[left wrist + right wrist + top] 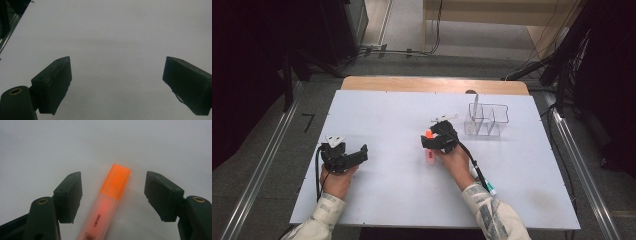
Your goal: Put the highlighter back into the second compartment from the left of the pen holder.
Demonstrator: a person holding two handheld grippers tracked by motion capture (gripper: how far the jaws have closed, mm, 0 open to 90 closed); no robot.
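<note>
The right gripper (113,192) stands wide, its jaws either side of one orange highlighter (107,202) lying flat on the table (387,110), neither jaw touching it; bare table stretches ahead of the jaws; one clear organizer (486,121) sits just beyond this gripper, toward the far right edge. The left gripper (116,80) is wide too, holding nothing, over bare table near the left edge.
</note>
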